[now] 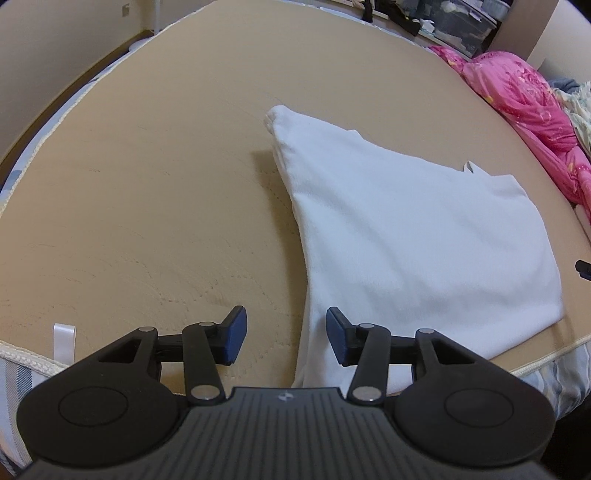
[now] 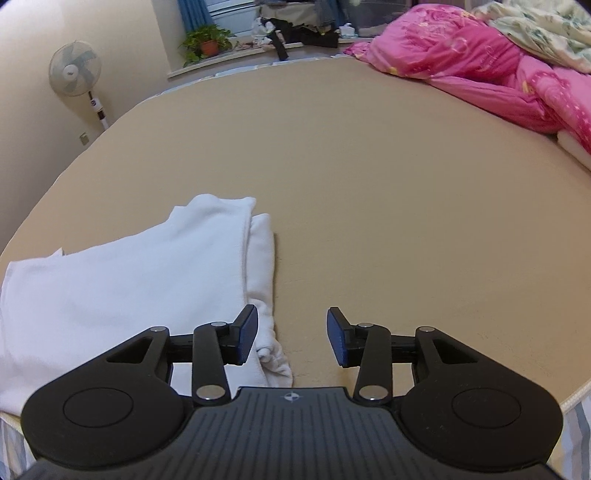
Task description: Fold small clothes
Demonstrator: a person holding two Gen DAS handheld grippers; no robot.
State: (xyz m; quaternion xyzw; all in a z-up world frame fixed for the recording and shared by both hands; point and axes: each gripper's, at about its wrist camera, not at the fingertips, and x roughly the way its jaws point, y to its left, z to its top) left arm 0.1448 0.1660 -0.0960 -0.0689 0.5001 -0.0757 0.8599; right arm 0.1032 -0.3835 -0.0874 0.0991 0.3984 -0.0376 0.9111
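A white garment [image 1: 406,229] lies partly folded and flat on the tan bed [image 1: 147,166]. In the left wrist view it fills the right half, its near corner reaching the bed's front edge. My left gripper [image 1: 286,336] is open and empty, over the garment's left edge. In the right wrist view the garment [image 2: 129,280] lies at the lower left, with a folded strip along its right edge. My right gripper [image 2: 291,336] is open and empty, over the garment's lower right corner and the bare bed [image 2: 369,184].
A pink quilt [image 2: 480,62] and a pale floral blanket [image 2: 543,29] are bunched at the bed's far right. A standing fan [image 2: 75,74], a potted plant [image 2: 208,40] and clutter on the windowsill lie beyond the bed. The bed's front edge [image 1: 535,354] runs close below both grippers.
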